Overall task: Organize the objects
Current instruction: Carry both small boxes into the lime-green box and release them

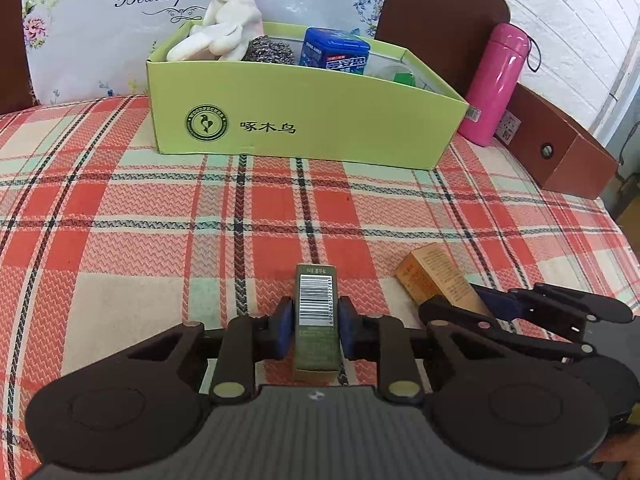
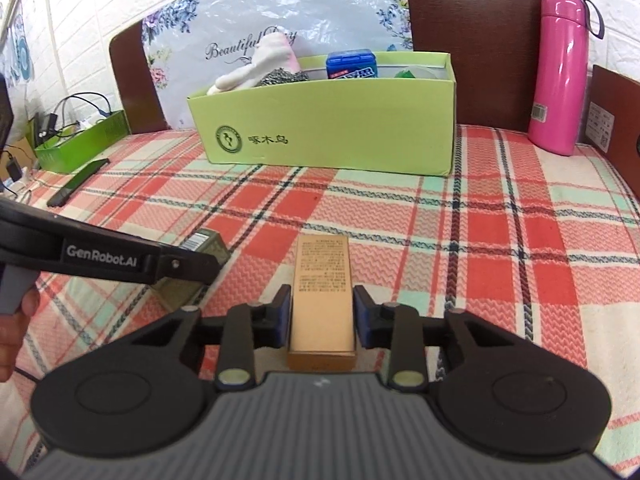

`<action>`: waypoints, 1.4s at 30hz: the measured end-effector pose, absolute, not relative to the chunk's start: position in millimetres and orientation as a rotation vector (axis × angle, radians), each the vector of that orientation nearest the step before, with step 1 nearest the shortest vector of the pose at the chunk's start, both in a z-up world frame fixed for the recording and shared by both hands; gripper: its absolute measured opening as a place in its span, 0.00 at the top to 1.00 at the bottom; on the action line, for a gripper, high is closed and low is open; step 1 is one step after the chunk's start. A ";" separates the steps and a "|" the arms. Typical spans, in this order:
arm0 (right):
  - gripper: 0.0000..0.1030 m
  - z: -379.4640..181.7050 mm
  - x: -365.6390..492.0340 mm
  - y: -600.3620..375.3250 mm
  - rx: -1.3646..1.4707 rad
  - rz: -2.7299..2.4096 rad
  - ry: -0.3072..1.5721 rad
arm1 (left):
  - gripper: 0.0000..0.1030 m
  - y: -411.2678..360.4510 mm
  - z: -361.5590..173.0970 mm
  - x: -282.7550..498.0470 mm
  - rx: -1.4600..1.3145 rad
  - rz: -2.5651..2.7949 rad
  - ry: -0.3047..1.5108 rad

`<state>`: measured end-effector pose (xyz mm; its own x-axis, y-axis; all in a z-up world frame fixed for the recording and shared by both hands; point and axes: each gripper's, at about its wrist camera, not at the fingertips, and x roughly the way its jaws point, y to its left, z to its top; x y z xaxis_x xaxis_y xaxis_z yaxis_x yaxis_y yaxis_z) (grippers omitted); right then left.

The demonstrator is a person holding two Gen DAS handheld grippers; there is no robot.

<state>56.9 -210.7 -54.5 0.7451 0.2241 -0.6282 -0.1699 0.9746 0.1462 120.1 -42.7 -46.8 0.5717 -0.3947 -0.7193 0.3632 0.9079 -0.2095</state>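
A small olive-green carton with a barcode (image 1: 316, 296) lies on the plaid bedcover, and my left gripper (image 1: 316, 310) is shut on it, blue pads pressed to both sides. A gold carton (image 2: 322, 264) lies next to it on the right; my right gripper (image 2: 322, 300) is shut on its near half. In the right wrist view the left gripper (image 2: 196, 270) comes in from the left over the green carton (image 2: 208, 242). In the left wrist view the right gripper (image 1: 484, 300) holds the gold carton (image 1: 432, 276). Both cartons rest on the cover.
An open lime-green box (image 1: 304, 120) (image 2: 332, 128) stands further back, holding white gloves (image 1: 224, 24), a steel scourer (image 1: 268, 50) and a blue tin (image 1: 334, 50). A pink flask (image 2: 560, 72) stands right of it against the brown headboard. A dark phone (image 2: 78, 182) lies at the far left.
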 end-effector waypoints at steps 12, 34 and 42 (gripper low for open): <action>0.70 10.5 76.9 -223.3 0.121 0.260 0.514 | 0.77 -48.8 29.9 147.2 -0.104 -0.522 0.688; 0.55 35.5 237.9 -240.8 -0.068 0.105 0.395 | 0.45 -72.7 49.1 281.0 -0.112 -0.427 0.605; 0.04 13.7 208.4 -232.4 -0.108 0.110 0.384 | 0.19 -50.3 36.7 257.9 -0.125 -0.367 0.549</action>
<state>208.4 -232.4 13.7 0.9213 0.0864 -0.3791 -0.1274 0.9882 -0.0845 257.9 -50.3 36.7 0.7902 -0.3729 -0.4863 0.3067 0.9277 -0.2129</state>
